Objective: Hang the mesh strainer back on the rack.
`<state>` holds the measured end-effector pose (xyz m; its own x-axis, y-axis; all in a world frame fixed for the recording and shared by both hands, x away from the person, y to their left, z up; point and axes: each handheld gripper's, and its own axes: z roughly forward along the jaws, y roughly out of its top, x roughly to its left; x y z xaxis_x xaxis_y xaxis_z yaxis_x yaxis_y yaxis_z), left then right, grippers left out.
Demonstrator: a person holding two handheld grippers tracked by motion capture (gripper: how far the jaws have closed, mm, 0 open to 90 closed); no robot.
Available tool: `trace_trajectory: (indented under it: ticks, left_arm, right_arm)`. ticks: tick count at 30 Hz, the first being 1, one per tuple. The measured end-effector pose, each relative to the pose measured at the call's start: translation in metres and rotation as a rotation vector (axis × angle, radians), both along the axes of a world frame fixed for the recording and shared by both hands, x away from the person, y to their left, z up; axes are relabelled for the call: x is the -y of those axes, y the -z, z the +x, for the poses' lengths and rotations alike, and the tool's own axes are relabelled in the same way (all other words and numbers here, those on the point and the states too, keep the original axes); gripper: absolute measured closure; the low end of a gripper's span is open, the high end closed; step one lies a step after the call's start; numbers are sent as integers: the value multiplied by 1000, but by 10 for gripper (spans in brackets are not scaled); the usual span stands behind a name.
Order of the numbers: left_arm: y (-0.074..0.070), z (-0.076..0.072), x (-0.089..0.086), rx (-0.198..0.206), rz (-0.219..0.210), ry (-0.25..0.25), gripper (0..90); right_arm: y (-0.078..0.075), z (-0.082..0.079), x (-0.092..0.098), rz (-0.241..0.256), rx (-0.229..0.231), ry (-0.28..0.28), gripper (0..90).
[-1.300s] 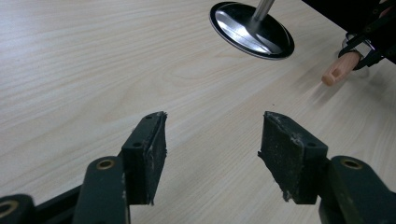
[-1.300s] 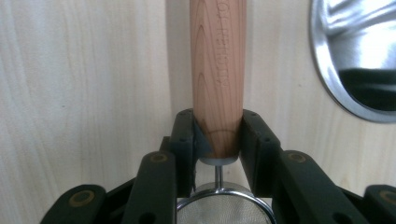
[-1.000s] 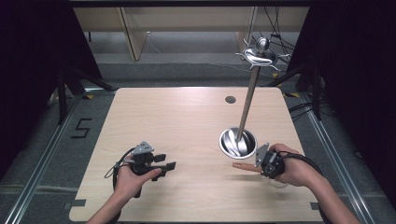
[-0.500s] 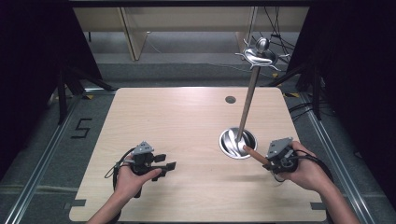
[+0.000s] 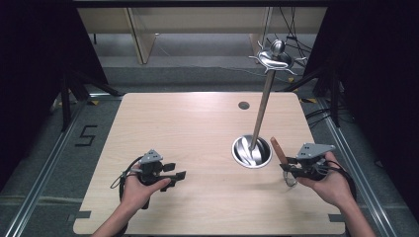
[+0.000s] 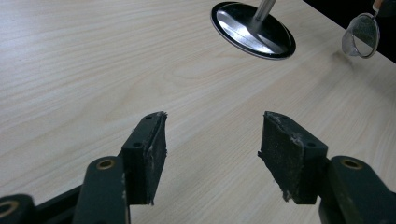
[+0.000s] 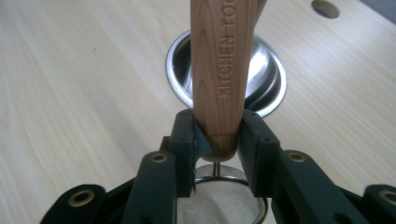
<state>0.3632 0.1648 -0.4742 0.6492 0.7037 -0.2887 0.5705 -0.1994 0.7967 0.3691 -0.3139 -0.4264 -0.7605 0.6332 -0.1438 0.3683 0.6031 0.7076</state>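
R gripper (image 7: 217,140): clamped on strainer (image 7: 219,70), smooth wood handle, fine mesh bowl
L gripper (image 6: 212,154): jaws apart, worn black pads
stand (image 5: 252,151): shiny round metal base, thin pole
table (image 5: 173,128): pale woodgrain

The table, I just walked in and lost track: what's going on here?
A person holds a gripper in each hand. The right gripper is shut on a small mesh strainer by its wooden handle, beside the metal stand's round base. The left gripper rests open over bare table, holding nothing.

One wooden table (image 5: 197,138), one metal stand (image 5: 252,150), one wooden-handled strainer (image 7: 219,70), and two grippers.
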Motion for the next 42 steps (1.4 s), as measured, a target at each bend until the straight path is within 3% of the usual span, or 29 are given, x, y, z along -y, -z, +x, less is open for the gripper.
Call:
trace_trajectory:
  ticks: [1,2,8,13,16,18,20,25,30,33,37,38,40,41,42]
  left_arm:
    - [0,0,0,0,0,0,398]
    - [-1,0,0,-1,0,-3,398]
    - [-1,0,-1,2,-1,-2,398]
    - [-1,0,-1,0,2,4,398]
    - [-1,0,-1,1,1,1,398]
    - [-1,0,-1,1,2,0,398]
    - [0,0,-1,1,4,1,398]
    - [-1,0,-1,1,3,3,398]
    - [-1,0,-1,4,4,2,398]
    - [-1,0,-1,4,-2,0,398]
    - [-1,0,-2,3,2,1,398]
    - [-1,0,-1,1,-4,0,398]
    - [-1,0,-1,5,-4,-3,398]
    - [-1,0,-1,5,-3,-2,398]
    - [-1,0,-1,5,-3,-3,398]
  right_arm:
    - [0,0,0,0,0,0,696]
    - [0,-1,2,31,2,32,697]
    - [-2,-2,3,126,13,99,696]
    - [-2,-2,3,172,37,110,696]
    - [-4,-6,1,205,-5,140,696]
    - [-5,-7,-1,227,-9,151,696]
    - [-7,-7,-1,223,10,143,696]
    - [-13,-7,-3,271,37,174,696]
    - [-18,-7,-3,274,102,195,696]
    - [-21,-8,-4,290,99,214,696]
    - [-24,-8,-4,291,133,221,696]
    - [-25,-8,-4,301,164,235,696]
    - [-26,-7,-3,297,175,224,696]
    - [-28,-11,-4,306,144,250,696]
    - [-28,-9,-3,302,167,243,696]
